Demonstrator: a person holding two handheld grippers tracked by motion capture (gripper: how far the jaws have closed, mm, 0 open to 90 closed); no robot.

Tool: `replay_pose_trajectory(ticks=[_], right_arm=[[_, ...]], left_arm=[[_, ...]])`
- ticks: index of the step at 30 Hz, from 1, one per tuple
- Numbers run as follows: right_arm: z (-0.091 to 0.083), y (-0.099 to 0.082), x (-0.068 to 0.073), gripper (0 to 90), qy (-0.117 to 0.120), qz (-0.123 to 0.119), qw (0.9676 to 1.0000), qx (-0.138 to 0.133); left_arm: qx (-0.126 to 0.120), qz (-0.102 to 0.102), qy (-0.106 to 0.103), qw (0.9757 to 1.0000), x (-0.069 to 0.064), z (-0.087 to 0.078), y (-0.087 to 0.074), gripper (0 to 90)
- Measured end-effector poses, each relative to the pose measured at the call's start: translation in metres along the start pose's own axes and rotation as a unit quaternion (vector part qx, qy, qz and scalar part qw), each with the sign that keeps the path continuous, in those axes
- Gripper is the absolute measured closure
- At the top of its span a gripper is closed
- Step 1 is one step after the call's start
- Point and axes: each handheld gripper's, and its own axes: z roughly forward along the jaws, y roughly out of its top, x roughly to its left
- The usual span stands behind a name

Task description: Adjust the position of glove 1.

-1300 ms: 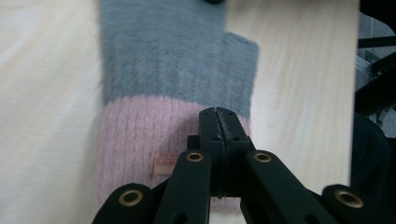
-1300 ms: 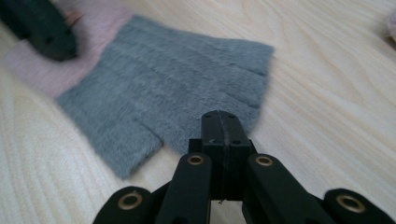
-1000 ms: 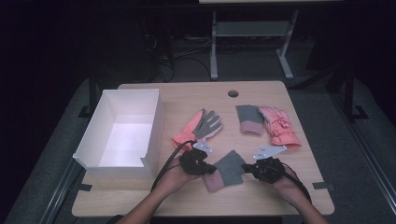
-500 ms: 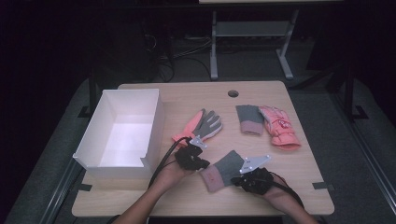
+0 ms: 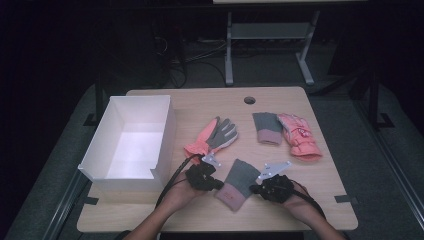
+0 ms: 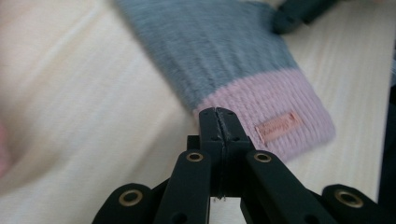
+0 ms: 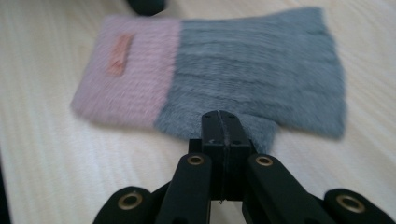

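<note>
1. Left gripper (image 5: 212, 181): jaws pressed fully together with nothing between them, tips at the pink cuff edge of the grey-and-pink mitten (image 5: 238, 183); whether they touch the knit cannot be told.
2. Right gripper (image 5: 261, 187): jaws likewise closed tight and empty, tips at the grey edge of the same mitten, on its opposite side.
3. Grey-and-pink mitten: lies flat on the wooden table (image 5: 200, 102) near its front edge, between the two grippers, cuff toward the person; a small tan label (image 6: 279, 127) sits on the pink band.
4. Other items: a white box (image 5: 165, 131) stands open at the table's left; an orange-and-grey glove (image 5: 214, 135) lies just beyond the left gripper; a second grey-and-pink mitten (image 5: 267, 128) and a pink glove (image 5: 299, 136) lie touching, farther right.
</note>
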Motion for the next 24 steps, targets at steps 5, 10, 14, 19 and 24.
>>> replay_pose_trajectory(ticks=[5, 10, 14, 19, 24], right_arm=[[0.002, 0.004, -0.011, 90.0, -0.014, 0.01, 0.9998, -0.002], [0.003, 0.007, -0.019, 90.0, -0.019, 0.021, 0.9996, 0.0], [0.003, 0.007, -0.021, 90.0, -0.026, 0.027, 0.9993, 0.002], [0.006, 0.012, -0.028, 90.0, -0.029, 0.04, 0.9988, 0.002], [0.012, 0.019, -0.03, 90.0, -0.031, 0.037, 0.9988, 0.001]], left_arm=[[0.003, 0.009, -0.018, 0.9998, -0.011, 0.006, 0.001, 89.6], [0.003, 0.017, -0.035, 0.9992, -0.021, 0.012, 0.004, 89.6], [0.002, 0.024, -0.05, 0.9984, -0.027, 0.017, 0.007, 89.6], [-0.003, 0.033, -0.061, 0.9976, -0.033, 0.023, 0.01, 89.6], [-0.005, 0.039, -0.07, 0.9968, -0.038, 0.027, 0.012, 89.6]])
